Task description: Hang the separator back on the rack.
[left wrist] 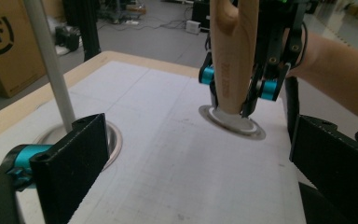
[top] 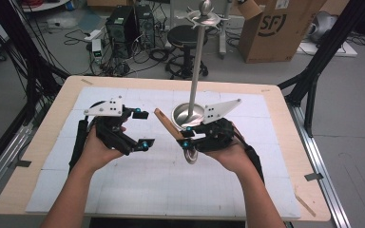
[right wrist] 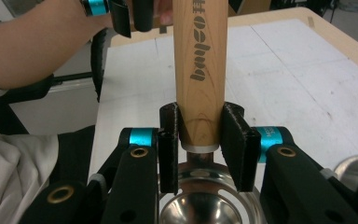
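Clamping the ladle's wooden handle (right wrist: 200, 70), right tongs (right wrist: 200, 140) sit mid-table (top: 138, 190).

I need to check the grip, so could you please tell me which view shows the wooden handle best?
The right gripper view: the wooden handle stands close up, clamped between the right gripper fingers. The left gripper view shows it farther off; the high view shows it small and slanted.

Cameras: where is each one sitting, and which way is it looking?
High view: above the person's side, looking forward and down at the table; both forearms, the left gripper and right gripper show.
Left gripper view: rides the open left gripper, facing the right gripper holding the ladle.
Right gripper view: looks along its jaws, shut on the ladle's wooden handle; an arm beyond.
All share the ladle.
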Demonstrator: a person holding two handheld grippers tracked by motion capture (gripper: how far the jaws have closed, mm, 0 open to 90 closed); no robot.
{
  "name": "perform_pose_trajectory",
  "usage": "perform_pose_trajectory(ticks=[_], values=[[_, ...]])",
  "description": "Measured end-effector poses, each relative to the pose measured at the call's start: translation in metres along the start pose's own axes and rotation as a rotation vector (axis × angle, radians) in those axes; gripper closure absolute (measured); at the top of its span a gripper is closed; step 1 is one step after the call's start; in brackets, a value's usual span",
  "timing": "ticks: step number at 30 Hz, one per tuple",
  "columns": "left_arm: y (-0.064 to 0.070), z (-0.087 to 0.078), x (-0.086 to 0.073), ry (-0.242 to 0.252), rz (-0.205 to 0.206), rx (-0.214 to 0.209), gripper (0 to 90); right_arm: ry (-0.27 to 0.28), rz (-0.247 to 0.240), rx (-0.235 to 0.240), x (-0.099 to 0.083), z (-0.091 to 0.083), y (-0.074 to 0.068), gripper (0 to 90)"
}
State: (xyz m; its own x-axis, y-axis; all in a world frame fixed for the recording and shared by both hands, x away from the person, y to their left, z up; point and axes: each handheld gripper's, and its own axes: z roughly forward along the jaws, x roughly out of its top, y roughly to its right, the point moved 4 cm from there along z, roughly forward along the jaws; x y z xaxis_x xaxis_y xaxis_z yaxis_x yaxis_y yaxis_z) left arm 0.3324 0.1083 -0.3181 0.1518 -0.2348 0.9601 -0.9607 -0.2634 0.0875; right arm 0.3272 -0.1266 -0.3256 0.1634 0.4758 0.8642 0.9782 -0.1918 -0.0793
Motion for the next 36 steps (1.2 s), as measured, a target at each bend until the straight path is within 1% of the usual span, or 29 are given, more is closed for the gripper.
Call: perform_pose_trajectory(ticks=[3,6,8,10,14,17,20,23,24,26,27,31,34,35,36], values=[[0.002,0.002,0.006,0.024,0.001,-0.016,5.3,0.008,-0.006,0.009,0.002,0.001,-0.001,69.4],[0.004,0.004,0.010,0.034,0.008,-0.029,5.3,-0.001,-0.005,0.004,0.001,0.002,-0.001,69.4],[0.006,0.006,0.012,0.040,0.008,-0.037,5.3,0.005,-0.013,0.011,0.002,0.003,-0.002,69.4],[0.006,0.008,0.014,0.044,0.011,-0.045,5.3,0.006,-0.008,0.012,0.002,0.003,-0.003,69.4],[0.007,0.014,0.016,0.047,0.019,-0.058,5.4,0.012,-0.023,0.024,0.004,0.004,-0.004,69.4],[0.009,0.017,0.017,0.048,0.034,-0.079,11.1,0.018,-0.030,0.034,0.005,0.005,-0.006,69.4],[0.011,0.020,0.018,0.050,0.043,-0.089,12.9,0.019,-0.037,0.041,0.007,0.007,-0.008,69.4],[0.013,0.021,0.018,0.048,0.048,-0.114,20.6,0.022,-0.040,0.043,0.008,0.008,-0.008,69.4],[0.013,0.021,0.018,0.043,0.051,-0.112,23.6,0.020,-0.042,0.043,0.008,0.008,-0.008,69.4],[0.013,0.021,0.019,0.054,0.049,-0.119,25.8,0.021,-0.041,0.044,0.007,0.008,-0.008,69.4],[0.013,0.021,0.019,0.053,0.051,-0.120,28.9,0.018,-0.040,0.044,0.007,0.007,-0.008,69.3],[0.013,0.020,0.020,0.066,0.052,-0.123,34.9,0.022,-0.044,0.046,0.008,0.007,-0.009,69.4],[0.013,0.021,0.019,0.055,0.065,-0.122,39.7,0.022,-0.044,0.048,0.008,0.007,-0.009,69.4],[0.013,0.021,0.019,0.056,0.066,-0.123,43.1,0.021,-0.043,0.047,0.008,0.007,-0.009,69.4],[0.013,0.020,0.019,0.057,0.066,-0.121,44.3,0.020,-0.043,0.048,0.008,0.007,-0.009,69.4]])
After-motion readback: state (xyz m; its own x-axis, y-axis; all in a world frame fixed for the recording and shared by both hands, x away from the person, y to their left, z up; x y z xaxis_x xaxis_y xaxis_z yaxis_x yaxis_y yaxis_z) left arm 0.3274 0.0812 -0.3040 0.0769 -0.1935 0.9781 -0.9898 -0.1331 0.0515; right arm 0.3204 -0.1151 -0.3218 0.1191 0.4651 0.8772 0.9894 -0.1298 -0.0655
